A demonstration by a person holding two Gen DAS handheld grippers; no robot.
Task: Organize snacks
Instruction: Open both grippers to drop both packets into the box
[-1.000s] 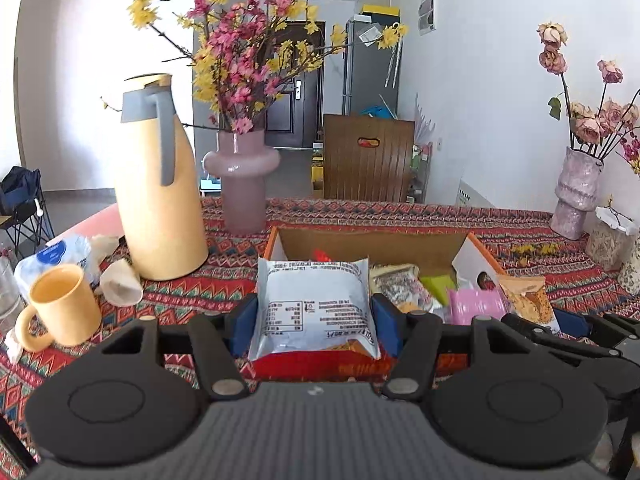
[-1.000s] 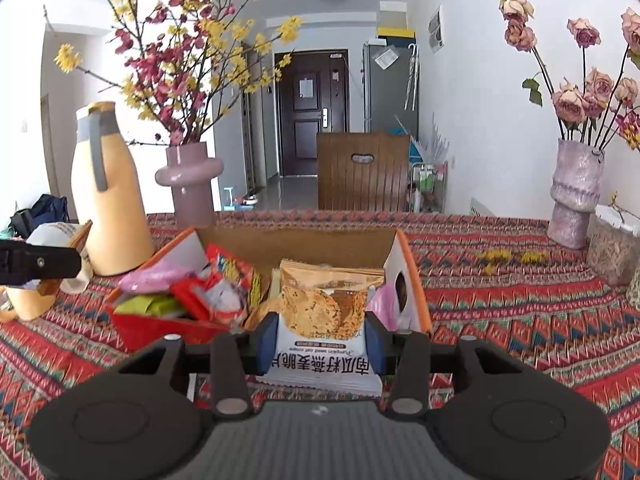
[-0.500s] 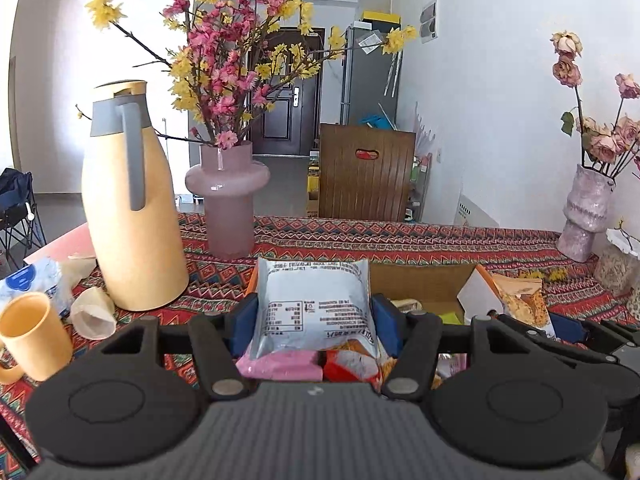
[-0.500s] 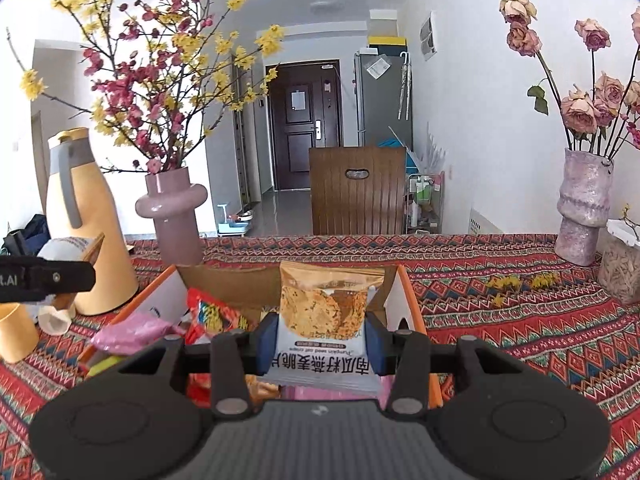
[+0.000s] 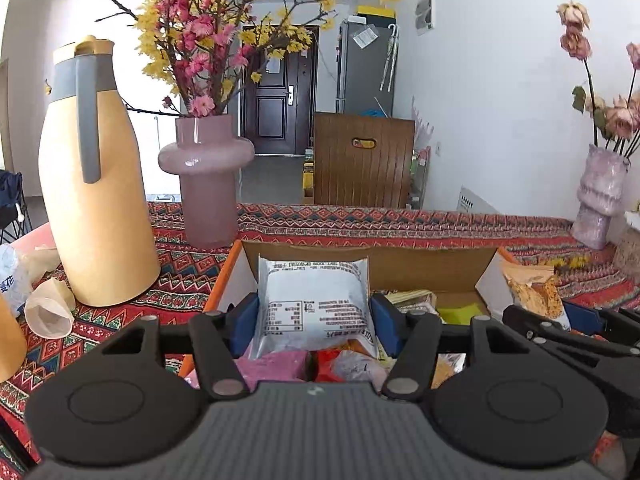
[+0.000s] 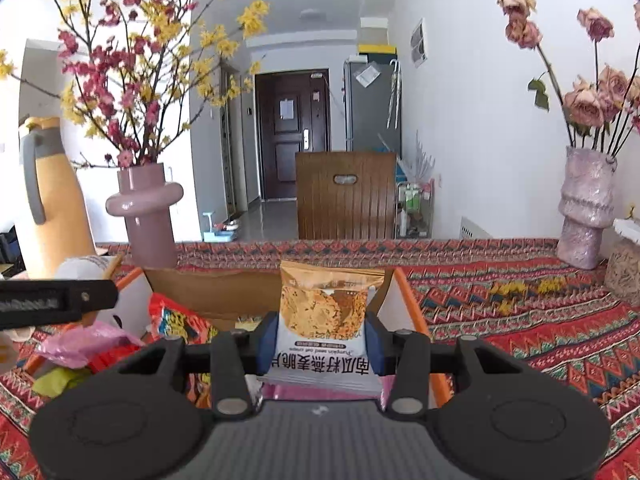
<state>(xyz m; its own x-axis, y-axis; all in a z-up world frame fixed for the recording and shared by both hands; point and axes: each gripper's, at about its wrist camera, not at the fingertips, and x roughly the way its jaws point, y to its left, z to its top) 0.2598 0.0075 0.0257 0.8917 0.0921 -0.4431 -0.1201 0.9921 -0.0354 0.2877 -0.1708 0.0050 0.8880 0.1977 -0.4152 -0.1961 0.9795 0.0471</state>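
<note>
Nearest to us, our left gripper (image 5: pixel 314 316) is clamped on a white snack packet (image 5: pixel 314 304), its blue pads pressing both sides, the printed back of the packet facing the camera. The packet stands upright over the near left part of the cardboard box (image 5: pixel 360 256). Our right gripper (image 6: pixel 320 338) grasps a cracker packet (image 6: pixel 324 312) the same way, upright, over the right end of the box (image 6: pixel 216 288), just inside its orange-edged wall.

Under both packets the box already holds other snacks: a pink wrapper (image 5: pixel 276 364), a red bag (image 6: pixel 176 320) and a yellow-green packet (image 5: pixel 460 312). In the left view the right gripper shows at the right edge with its cracker packet (image 5: pixel 532 288); in the right view the left gripper's black side (image 6: pixel 56 300) reaches in from the left.

The box sits on a patterned tablecloth (image 6: pixel 520 304). Left of it stand a paper cup (image 5: pixel 50 312) lying on its side and a tall yellow jug (image 5: pixel 96 208). Behind the box is a pink vase (image 5: pixel 206 184) with flowering branches. Far right is another vase (image 6: pixel 584 208) of dried roses. Beyond the table we see a wooden chair back (image 6: pixel 346 196) and a dark door (image 6: pixel 294 132).
</note>
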